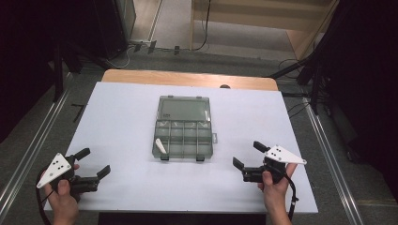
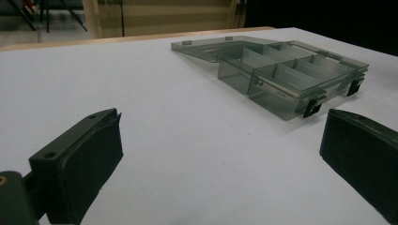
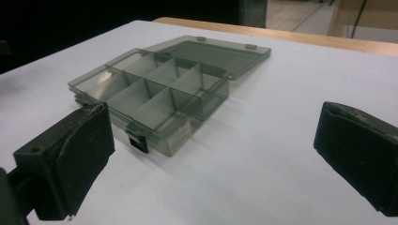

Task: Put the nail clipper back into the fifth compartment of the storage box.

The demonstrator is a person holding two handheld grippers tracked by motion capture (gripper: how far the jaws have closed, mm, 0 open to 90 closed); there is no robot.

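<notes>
A smoky clear compartment box (image 1: 183, 139) lies open in the middle of the white table, its lid (image 1: 184, 109) folded flat toward the far side. A small white piece (image 1: 161, 146) rests in its front left compartment. My left gripper (image 1: 95, 162) is near the front left of the table, open, nothing between its jaws; the box (image 2: 291, 79) lies ahead to its right. My right gripper (image 1: 247, 154) sits at the front right, open and holding nothing, with the box (image 3: 150, 96) ahead to its left. Both stand well apart from the box.
The white sheet (image 1: 122, 122) covers a wooden table whose bare edge (image 1: 187, 78) shows at the far side. Two black latches (image 1: 182, 158) hang on the box's front wall. Cables and stand legs lie on the floor beyond.
</notes>
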